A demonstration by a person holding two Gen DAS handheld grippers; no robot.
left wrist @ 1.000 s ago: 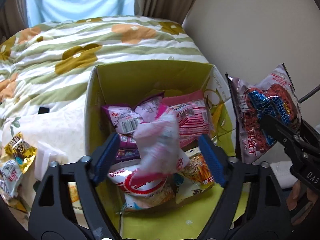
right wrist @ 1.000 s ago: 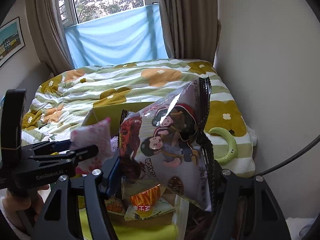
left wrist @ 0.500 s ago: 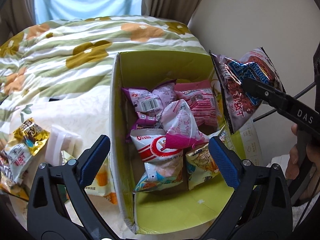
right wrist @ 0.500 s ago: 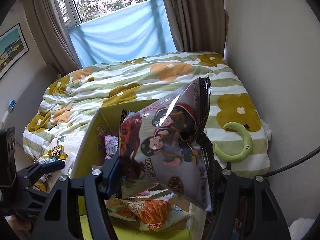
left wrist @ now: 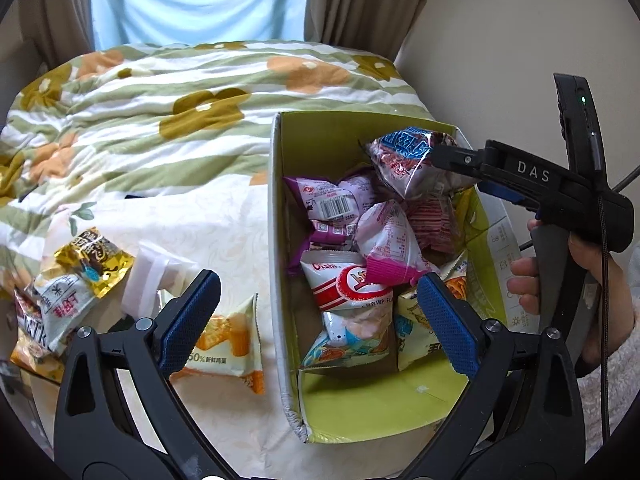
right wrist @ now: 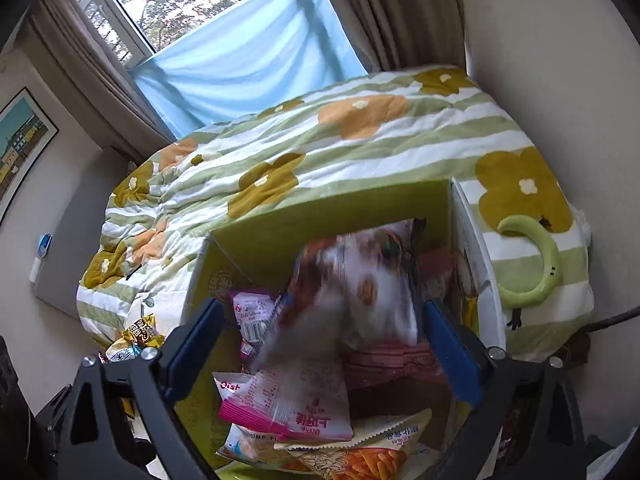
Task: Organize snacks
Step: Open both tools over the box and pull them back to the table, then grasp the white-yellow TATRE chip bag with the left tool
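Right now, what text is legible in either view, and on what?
"DAS": black right gripper.
"Oishi", "SHRIMP FLA": red-and-white snack bag in the green cardboard box.
"50%": orange-and-white packet on the bed.
Barcode digits on purple packet: too small.

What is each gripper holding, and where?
Left gripper: open, nothing. Right gripper: apparently nothing; the blurred snack bag is loose inside its open jaws, over the cardboard box.

Red bag (right wrist: pixel 356 292) in right view is motion-blurred, print unreadable; can't tell if fingers touch it. Bottom packs in box (left wrist: pixel 280 216) mostly buried under top ones. Pile of packs (left wrist: pixel 60 296) at left cut by frame edge. Hand (left wrist: pixel 576 276) partly behind right gripper (left wrist: pixel 460 160), possibly gripping its handle
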